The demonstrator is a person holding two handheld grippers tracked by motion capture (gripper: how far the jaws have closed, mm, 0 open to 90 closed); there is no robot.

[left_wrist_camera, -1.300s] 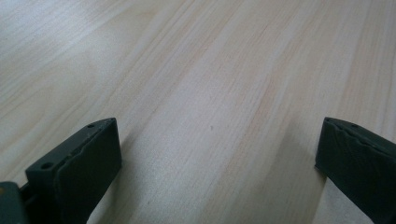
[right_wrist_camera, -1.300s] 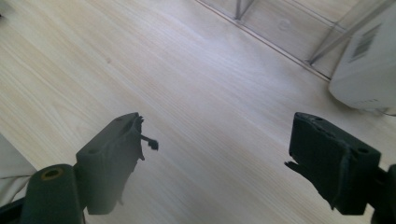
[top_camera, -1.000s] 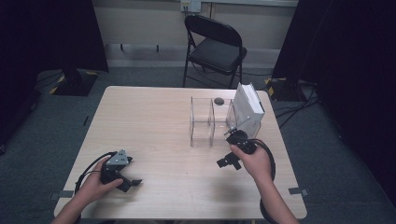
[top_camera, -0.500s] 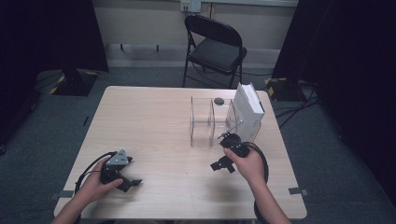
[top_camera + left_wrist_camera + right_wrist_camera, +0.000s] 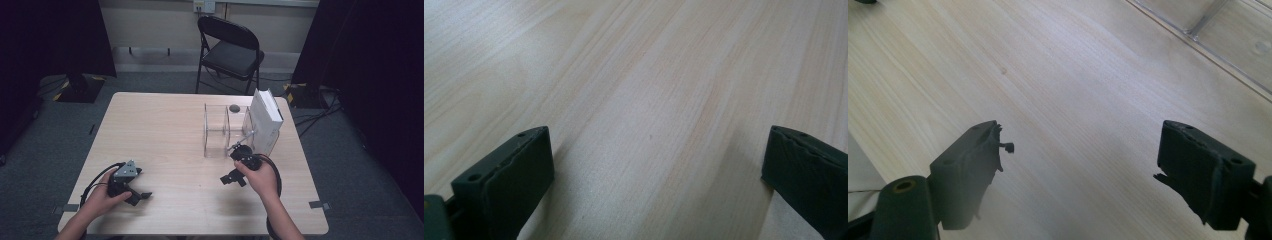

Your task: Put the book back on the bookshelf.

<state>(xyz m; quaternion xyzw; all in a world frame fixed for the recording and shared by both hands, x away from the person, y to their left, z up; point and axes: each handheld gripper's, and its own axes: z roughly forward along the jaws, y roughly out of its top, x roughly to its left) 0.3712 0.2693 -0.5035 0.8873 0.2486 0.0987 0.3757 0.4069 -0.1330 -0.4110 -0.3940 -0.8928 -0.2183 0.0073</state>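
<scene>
On the pale wooden counter [image 5: 165,130], the right claw [image 5: 233,178] hangs wide open and empty at about 6 o'clock from the clear plastic divided rack [image 5: 220,131]. The white rectangular box [image 5: 266,121] leans at the rack's 3 o'clock. The left claw [image 5: 140,196], also gaping and empty, rests at the counter's 7 o'clock.

surface: light wood table [image 5: 165,130] | carried: clear acrylic rack [image 5: 220,131], white box [image 5: 266,121] leant beside it, small dark object [image 5: 234,107]
</scene>
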